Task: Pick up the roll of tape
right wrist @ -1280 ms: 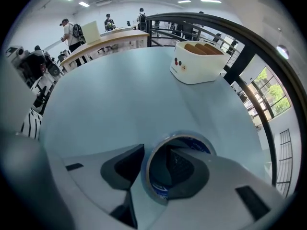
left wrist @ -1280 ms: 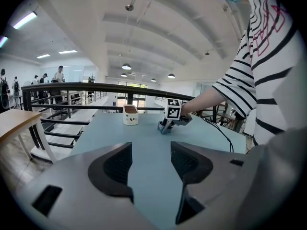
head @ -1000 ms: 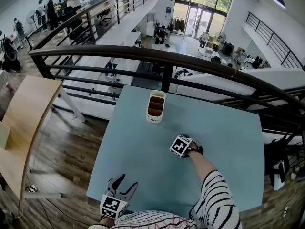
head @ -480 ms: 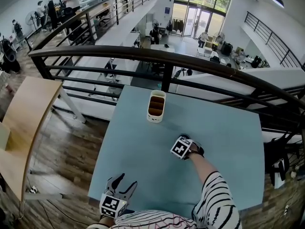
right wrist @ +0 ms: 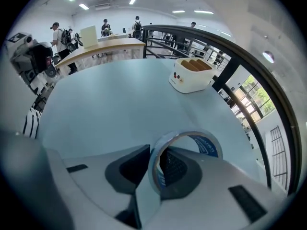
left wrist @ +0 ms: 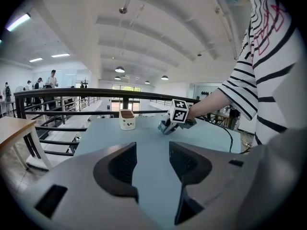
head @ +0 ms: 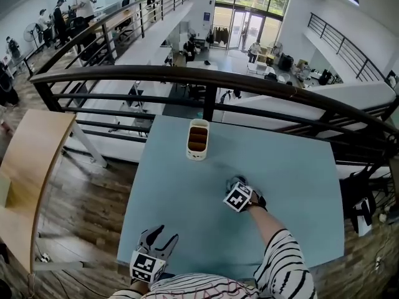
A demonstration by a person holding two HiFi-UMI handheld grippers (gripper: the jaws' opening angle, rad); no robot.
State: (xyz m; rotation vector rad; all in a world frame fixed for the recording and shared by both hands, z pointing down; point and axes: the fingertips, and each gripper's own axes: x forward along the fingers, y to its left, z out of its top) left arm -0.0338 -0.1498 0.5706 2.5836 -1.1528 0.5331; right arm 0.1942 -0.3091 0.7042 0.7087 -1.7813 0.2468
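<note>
Pinching tape roll (right wrist: pixel 207 146), table (head: pixel 181 229) edges well away.

Roll of tape (right wrist: pixel 206 145): glossy clear film. Table (head: pixel 187 210): smooth, matt. Right gripper (right wrist: pixel 156 166): matt grey plastic w/ ribbed pads (right wrist: pixel 133 166).

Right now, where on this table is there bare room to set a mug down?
The right half of the table, and the left strip between the white holder and left gripper. Busiest mid-table, at the right gripper, whose jaws have just been closing on the roll of tape.
</note>
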